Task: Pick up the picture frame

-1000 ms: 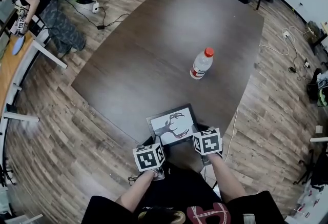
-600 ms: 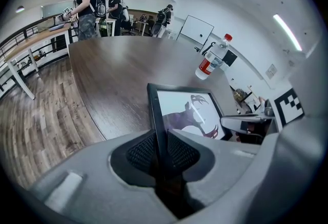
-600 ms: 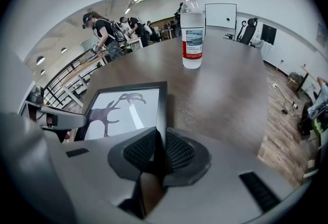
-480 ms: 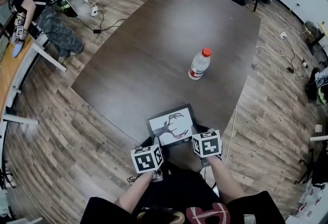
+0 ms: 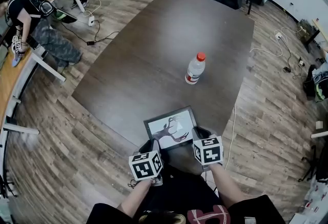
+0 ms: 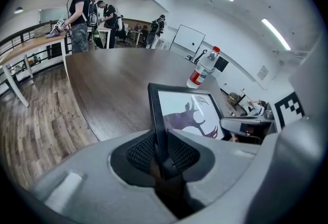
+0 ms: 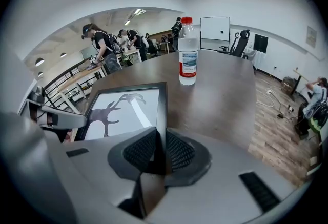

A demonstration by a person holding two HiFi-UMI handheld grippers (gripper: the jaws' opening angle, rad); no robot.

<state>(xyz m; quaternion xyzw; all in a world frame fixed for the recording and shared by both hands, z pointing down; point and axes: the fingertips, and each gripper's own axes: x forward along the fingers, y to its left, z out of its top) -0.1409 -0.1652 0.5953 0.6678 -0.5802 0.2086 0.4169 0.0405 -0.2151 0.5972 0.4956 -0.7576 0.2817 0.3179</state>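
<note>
Thin, flat rectangular picture frame (image 5: 171, 127), matte black border around glossy glazing, white print with a dark antlered silhouette; held at the 6 o'clock end of the tabletop (image 5: 169, 33), partly past its near rim. Dark, smooth wood-grain tabletop with rounded corners, above a floor (image 5: 56, 130) of paler wooden planks. Clear plastic bottle (image 5: 195, 68) with a red cap and a white-and-red label, upright at 1 o'clock from the frame and well apart from it. Left claw (image 6: 163, 152) drawn in narrow, black mesh-textured pads (image 6: 141, 152) pinched on the frame's left border by its near corner. Right claw (image 7: 160, 152) equally narrow, clamped on the right border between the same kind of textured pads. Smooth grey moulded claw bodies, each carrying a cube (image 5: 146, 165) with square markers. Frame face turned upward, long axis running roughly 8 to 2 o'clock in the head view, far long edge toward the bottle. Contact between that far edge and the tabletop: cannot tell.
</note>
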